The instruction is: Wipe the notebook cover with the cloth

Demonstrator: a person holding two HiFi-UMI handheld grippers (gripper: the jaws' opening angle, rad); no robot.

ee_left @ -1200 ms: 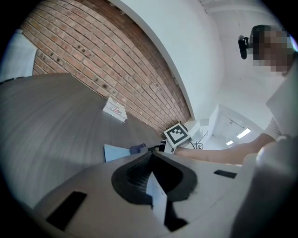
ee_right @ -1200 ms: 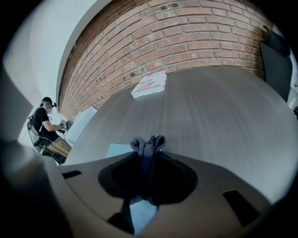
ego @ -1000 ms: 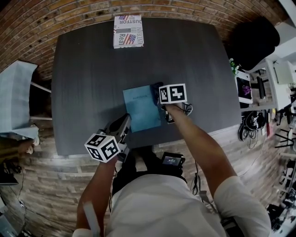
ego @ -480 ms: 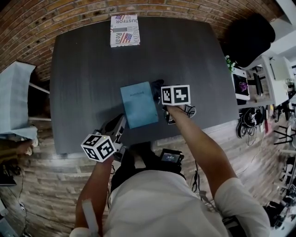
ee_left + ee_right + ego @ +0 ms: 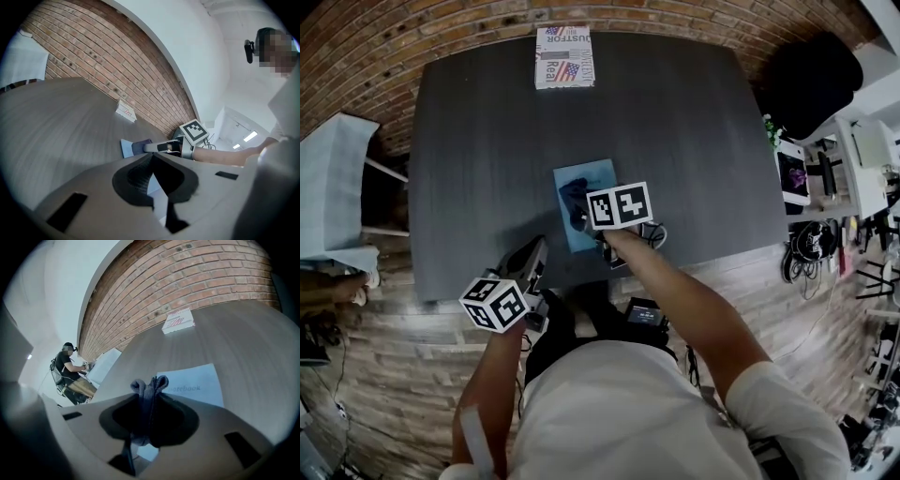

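Right gripper is clamped tight on the cloth, a dark grey wad. In the right gripper view the cloth is bunched between the jaws and sticks out past the tips. The cloth sits on the blue notebook, which lies flat on the dark table, just below centre of the head view and near the table's lower edge. In the right gripper view the notebook shows just past the jaws, cover up, with "notebook" partly readable. Left gripper sits lower left of the notebook at the table's lower edge, apart from it. In its own view the left gripper has its jaws closed tip to tip with nothing between them. That view also catches the notebook, the cloth on it and the right gripper reaching in from the right of the frame. A printed box with a flag pattern lies at the table's top edge, well apart from the notebook. Black chair in the upper right of the head view. A second person is seated at a pale table at the left of the right gripper view.
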